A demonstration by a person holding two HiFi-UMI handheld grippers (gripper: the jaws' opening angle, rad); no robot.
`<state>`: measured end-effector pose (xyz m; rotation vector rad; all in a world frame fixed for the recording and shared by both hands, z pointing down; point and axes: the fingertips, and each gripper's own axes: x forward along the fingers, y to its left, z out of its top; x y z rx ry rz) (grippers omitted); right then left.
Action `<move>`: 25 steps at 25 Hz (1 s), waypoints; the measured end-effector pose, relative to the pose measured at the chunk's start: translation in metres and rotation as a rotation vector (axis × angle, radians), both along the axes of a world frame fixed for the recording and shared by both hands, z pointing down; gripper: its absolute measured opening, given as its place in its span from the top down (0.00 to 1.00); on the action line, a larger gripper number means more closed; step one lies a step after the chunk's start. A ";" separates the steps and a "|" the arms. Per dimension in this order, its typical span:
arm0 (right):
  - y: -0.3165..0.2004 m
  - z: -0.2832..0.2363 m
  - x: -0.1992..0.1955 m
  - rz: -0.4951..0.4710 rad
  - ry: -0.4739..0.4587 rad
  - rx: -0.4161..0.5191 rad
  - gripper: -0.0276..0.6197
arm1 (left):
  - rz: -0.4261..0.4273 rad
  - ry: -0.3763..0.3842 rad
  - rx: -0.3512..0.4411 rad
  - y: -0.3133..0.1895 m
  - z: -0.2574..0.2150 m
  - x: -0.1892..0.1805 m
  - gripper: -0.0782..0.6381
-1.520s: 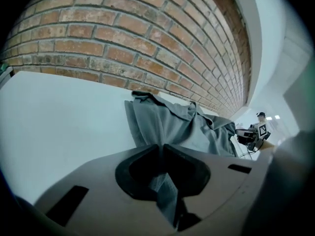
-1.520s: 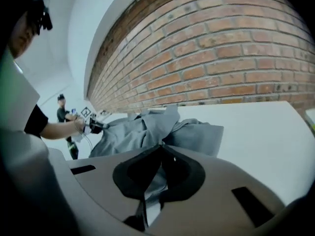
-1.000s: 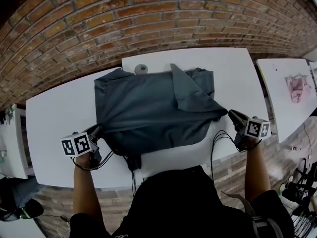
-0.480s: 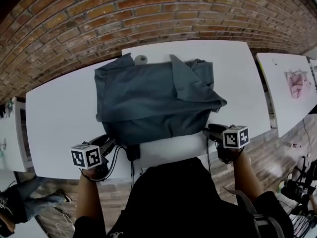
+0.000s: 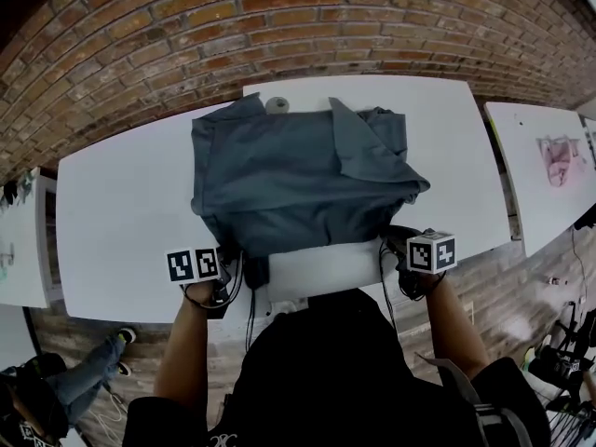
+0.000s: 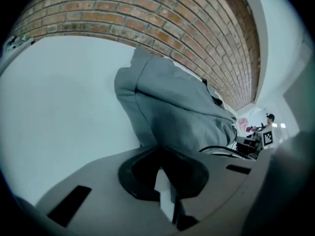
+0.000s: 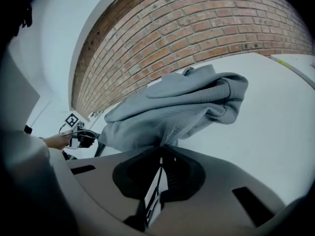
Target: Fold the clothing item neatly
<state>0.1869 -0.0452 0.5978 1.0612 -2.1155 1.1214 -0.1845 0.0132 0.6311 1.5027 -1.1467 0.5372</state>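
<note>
A white table (image 5: 121,222) fills the middle, with a red brick wall (image 5: 279,26) running along its 12 o'clock side. A small grey roll (image 5: 277,104) sits near the table's 12 o'clock edge. At 3 o'clock stands a second white table (image 5: 526,203) carrying a pink item (image 5: 559,161). At 8 o'clock, a person's legs in jeans (image 5: 84,371) stand on the wooden floor (image 5: 507,291).

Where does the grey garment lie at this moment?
In the head view, the grey garment lies in the middle of the white table, its far edge beside a small round object near the brick wall.
</note>
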 end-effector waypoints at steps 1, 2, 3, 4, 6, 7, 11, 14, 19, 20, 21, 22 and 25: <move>0.004 -0.002 0.004 0.004 -0.005 0.001 0.93 | 0.015 -0.015 -0.005 0.004 -0.002 -0.003 0.90; 0.008 -0.004 0.008 0.010 -0.013 0.001 0.93 | 0.029 -0.028 -0.009 0.009 -0.004 -0.007 0.90; 0.012 -0.007 0.012 0.016 -0.023 0.000 0.93 | 0.036 -0.035 -0.014 0.016 -0.005 -0.012 0.90; 0.016 -0.009 0.017 0.021 -0.032 -0.002 0.93 | 0.034 -0.037 -0.023 0.023 -0.006 -0.017 0.90; 0.023 -0.011 0.021 0.023 -0.044 -0.007 0.93 | 0.012 -0.038 -0.046 0.038 -0.004 -0.031 0.90; 0.027 -0.011 0.022 0.019 -0.048 -0.011 0.93 | -0.002 -0.041 -0.054 0.045 -0.003 -0.039 0.90; 0.036 -0.011 0.022 -0.007 -0.050 -0.030 0.93 | -0.044 0.084 0.000 0.048 -0.011 -0.040 0.90; 0.035 -0.010 0.017 -0.032 -0.027 -0.027 0.93 | -0.044 0.180 0.038 0.030 -0.012 -0.017 0.80; 0.036 -0.009 0.016 -0.038 -0.024 -0.033 0.93 | -0.039 0.124 0.047 0.007 0.002 -0.006 0.63; 0.036 -0.010 0.016 -0.038 -0.025 -0.033 0.93 | -0.055 0.116 0.040 0.005 0.005 -0.008 0.63; 0.036 -0.010 0.016 -0.037 -0.026 -0.032 0.93 | -0.069 0.112 0.030 0.004 0.007 -0.009 0.63; 0.036 -0.011 0.016 -0.037 -0.027 -0.030 0.93 | -0.079 0.109 0.017 0.003 0.008 -0.011 0.63; 0.036 -0.011 0.013 -0.041 -0.027 -0.027 0.93 | -0.065 0.040 -0.033 0.008 0.014 -0.018 0.80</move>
